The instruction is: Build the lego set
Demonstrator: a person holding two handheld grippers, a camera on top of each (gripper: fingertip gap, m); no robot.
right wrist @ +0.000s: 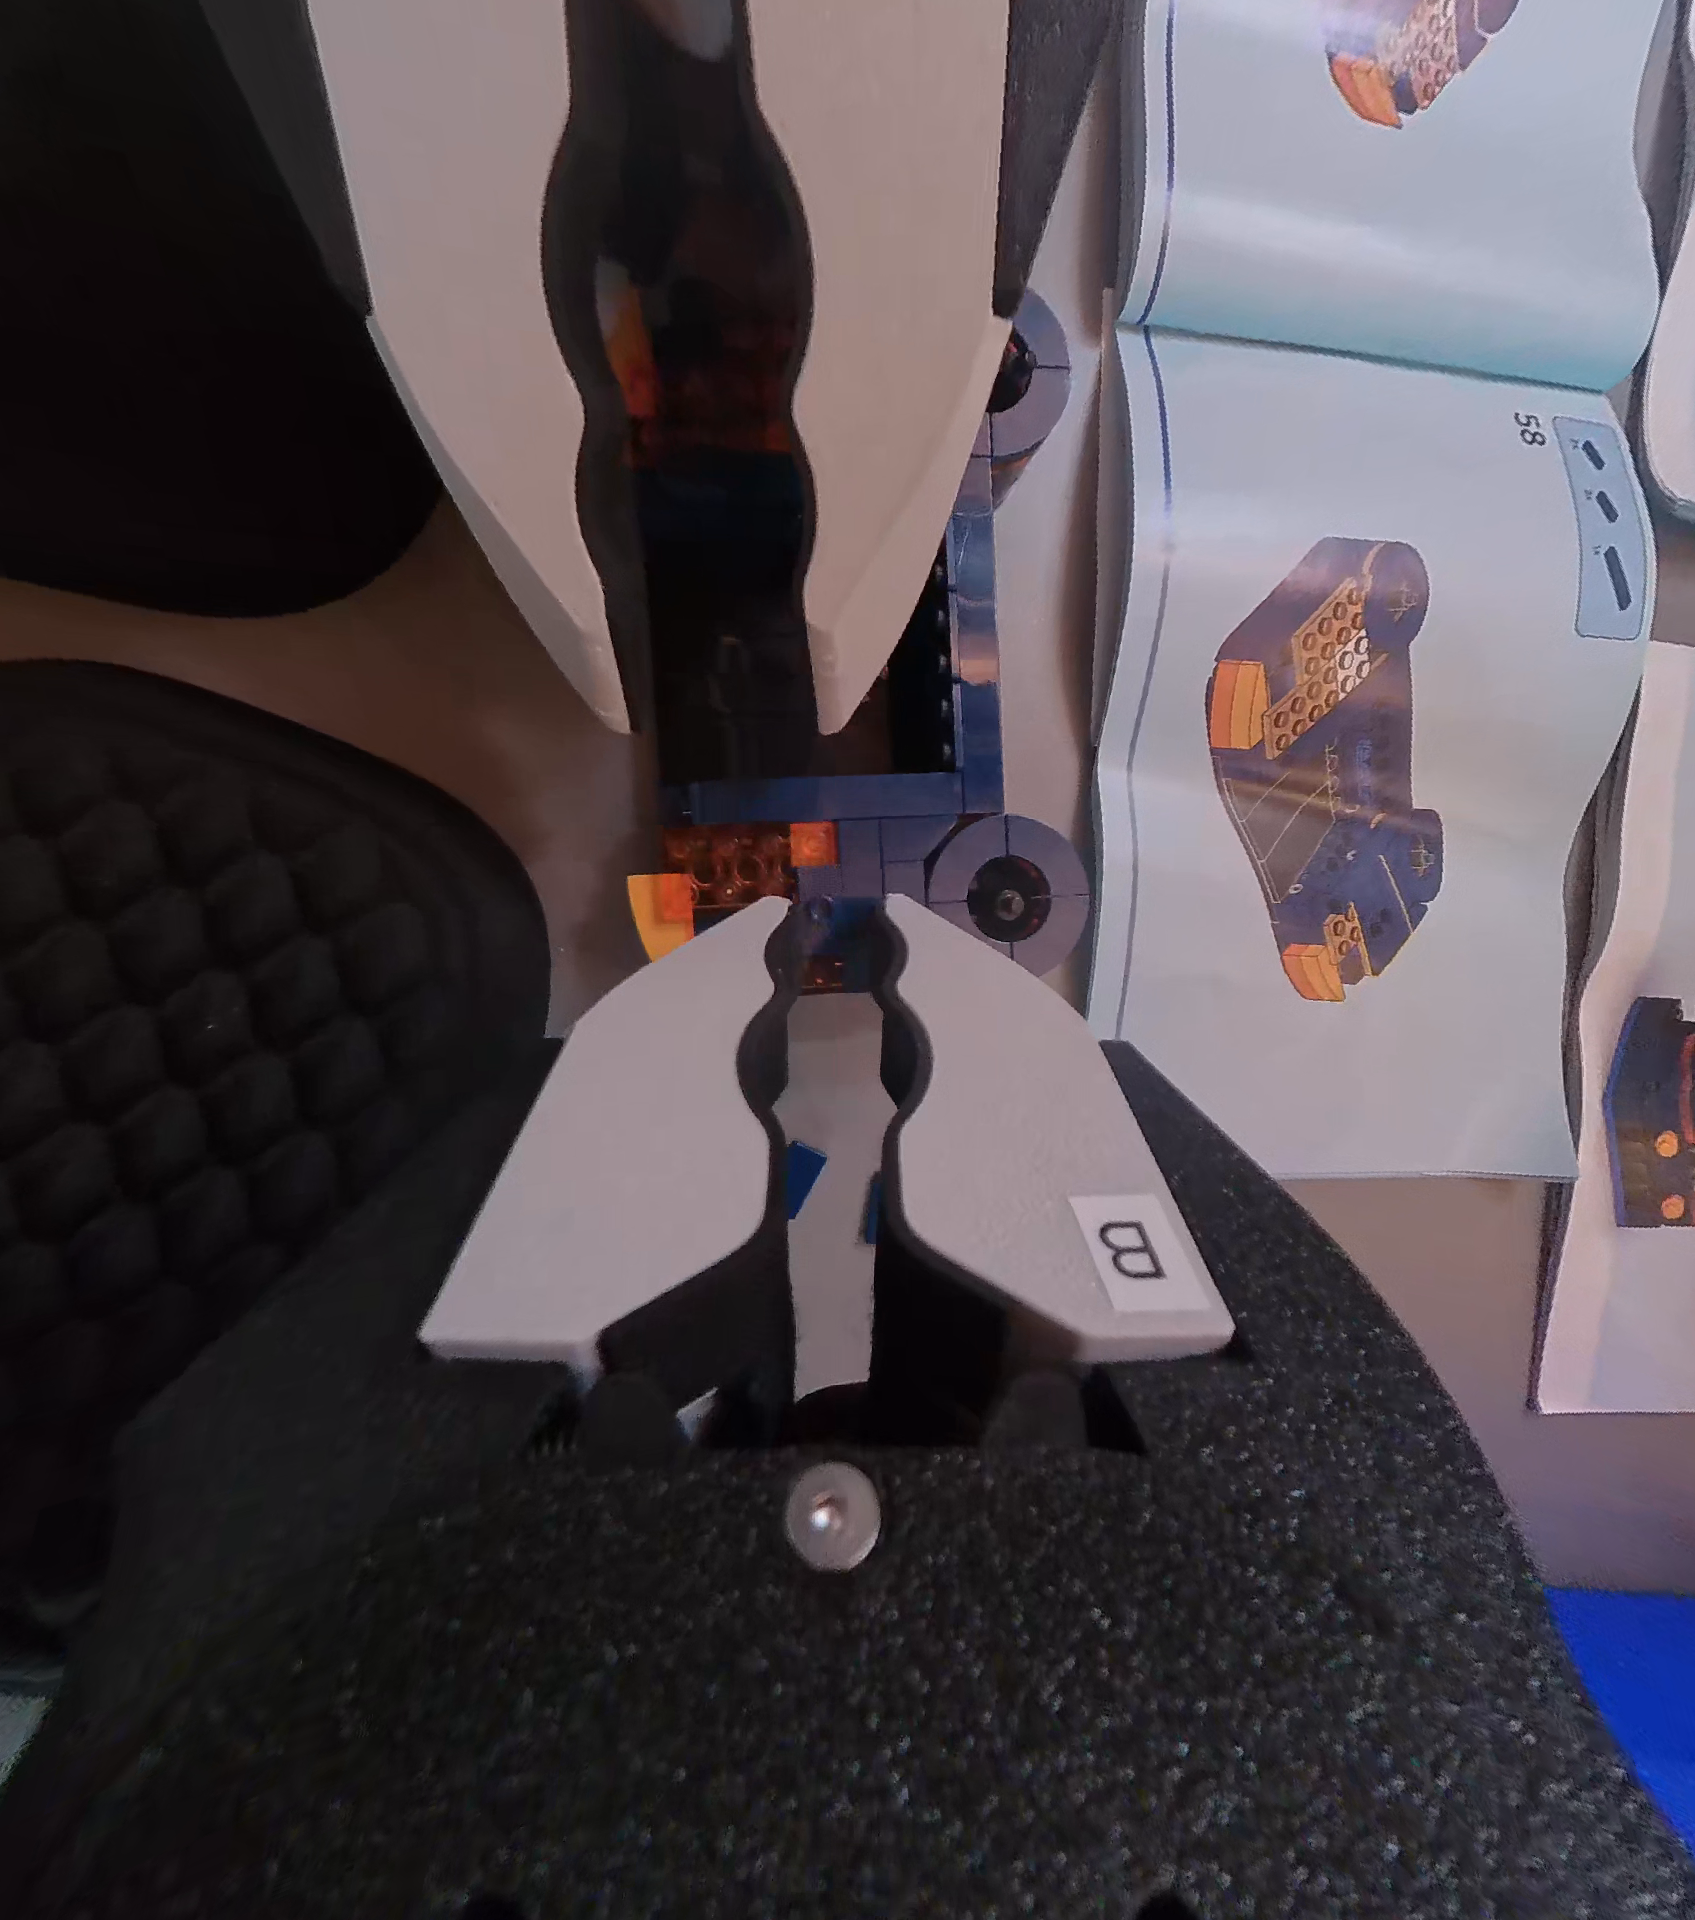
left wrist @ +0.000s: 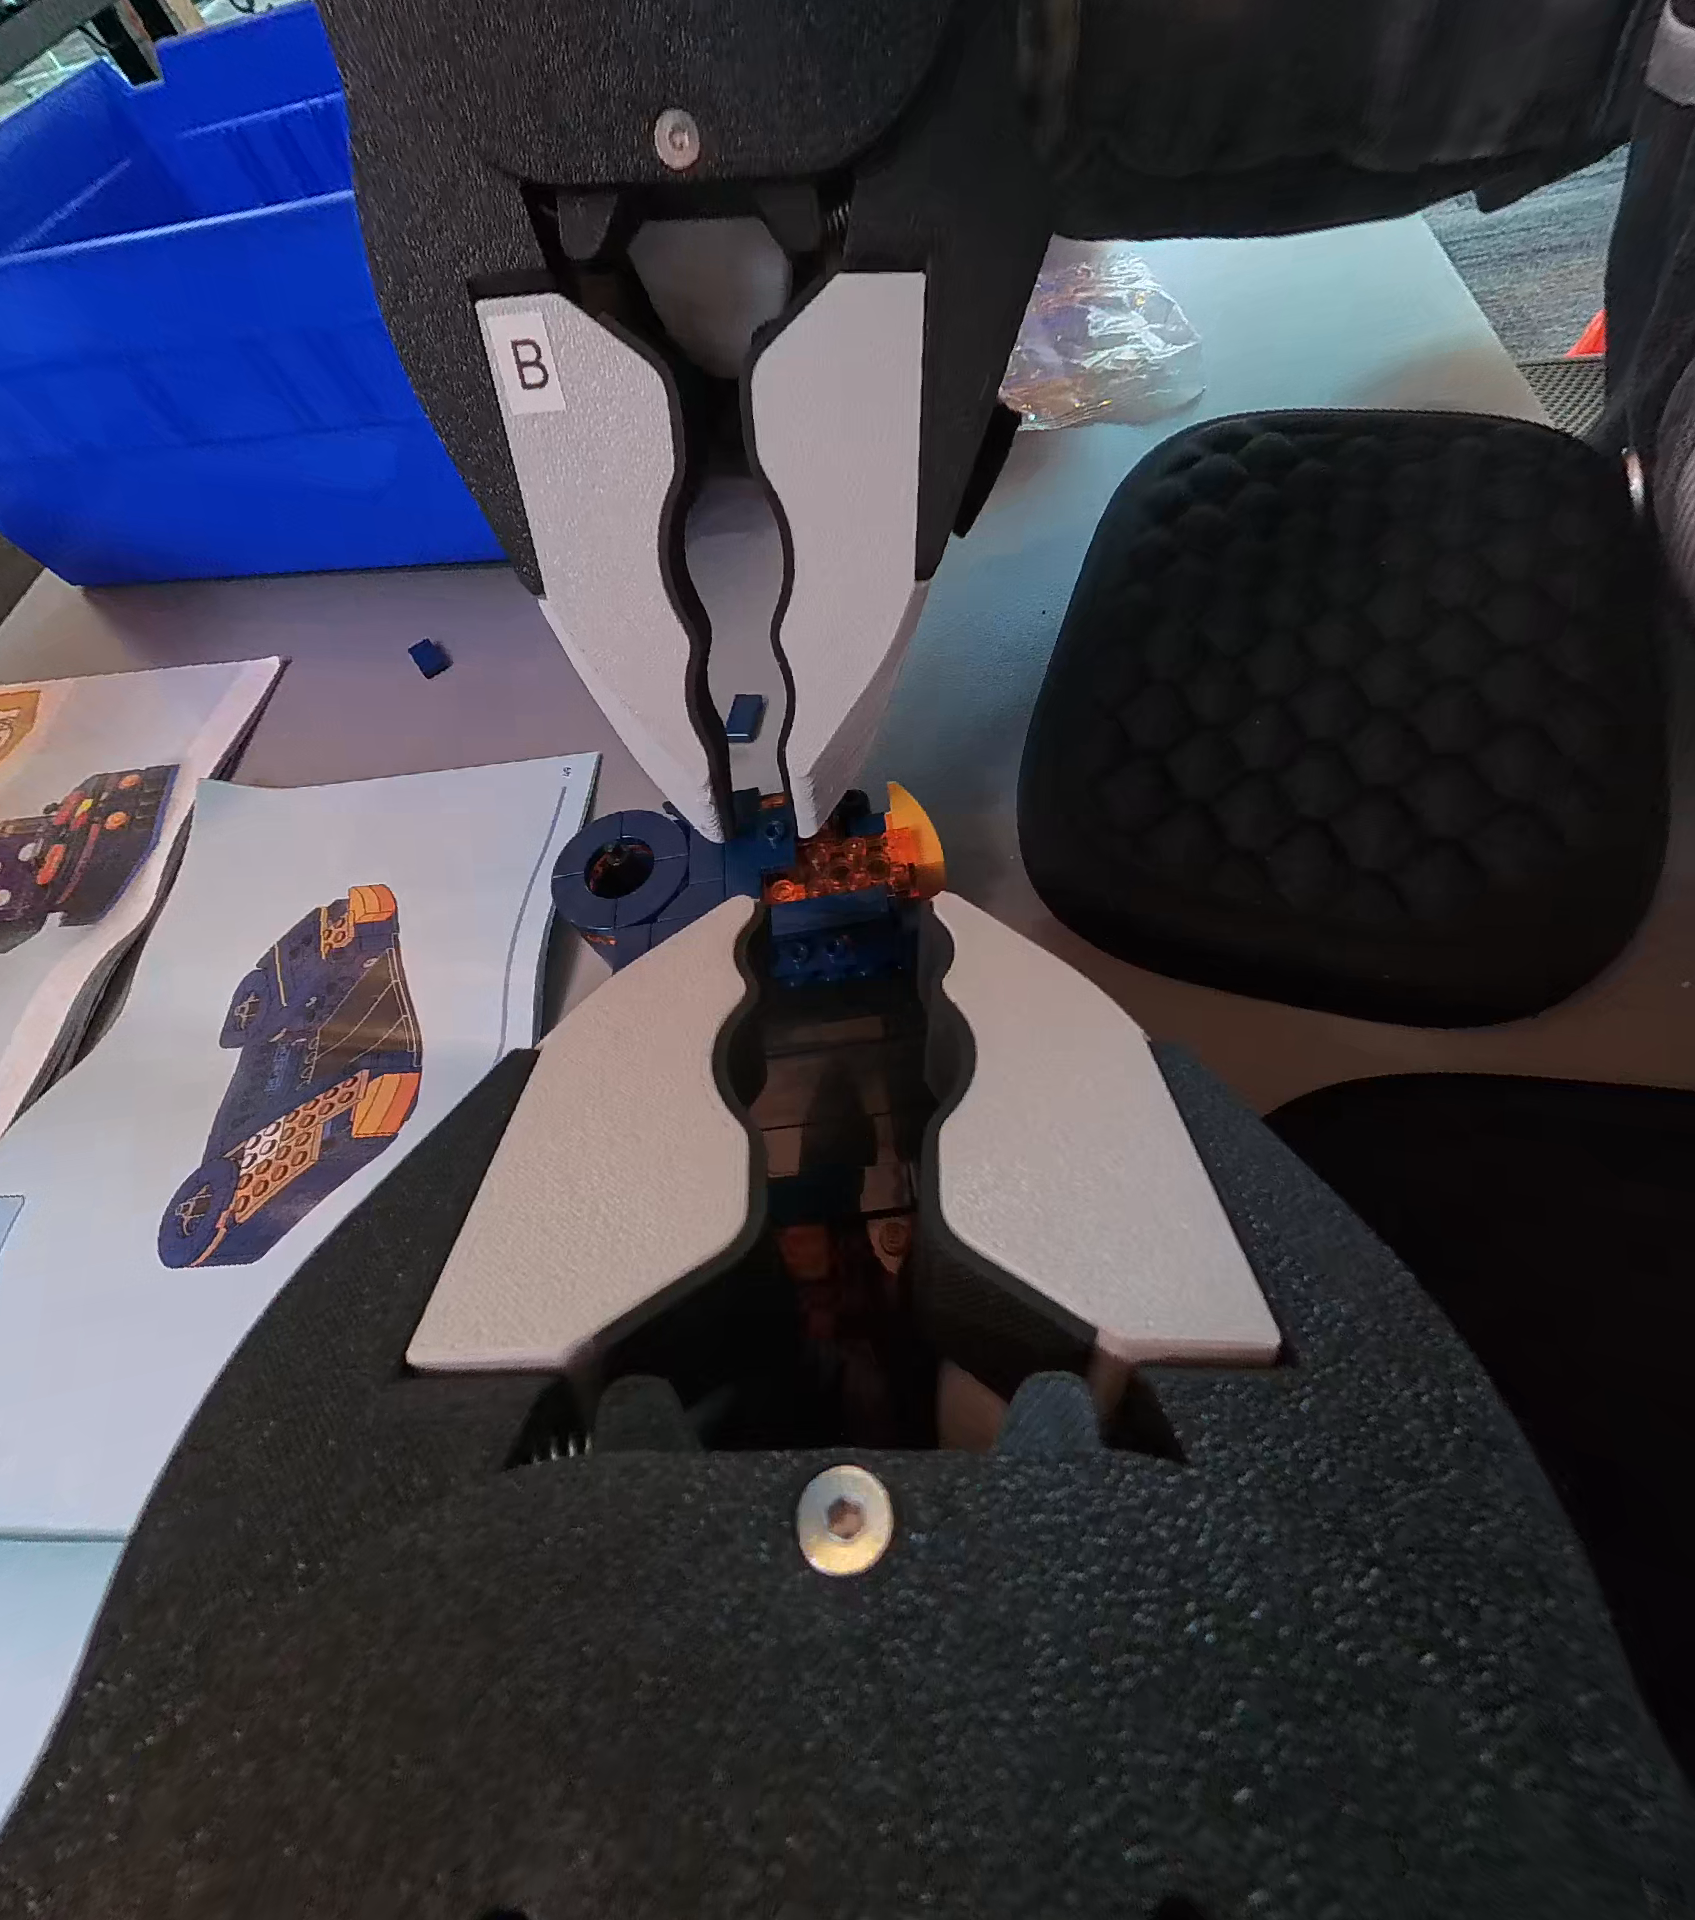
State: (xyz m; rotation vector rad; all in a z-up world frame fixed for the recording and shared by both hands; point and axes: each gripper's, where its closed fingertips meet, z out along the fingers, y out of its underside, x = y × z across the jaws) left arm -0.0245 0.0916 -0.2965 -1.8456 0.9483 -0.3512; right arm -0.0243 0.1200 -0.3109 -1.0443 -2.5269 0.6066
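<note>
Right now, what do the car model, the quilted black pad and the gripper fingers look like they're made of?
Lego car model: hard glossy plastic, dark blue with translucent orange bricks that show studs. Quilted black pad: seemingly soft padded fabric or foam, matte, dimpled in a diamond pattern. Left gripper fingers: likely 3D-printed pale grey plastic, finely textured, with a black liner on the wavy inner edges; material uncertain.

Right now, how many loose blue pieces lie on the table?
2. One loose blue piece lies near the blue bin; the other shows between the fingers of the right gripper. Others may be hidden.
</note>
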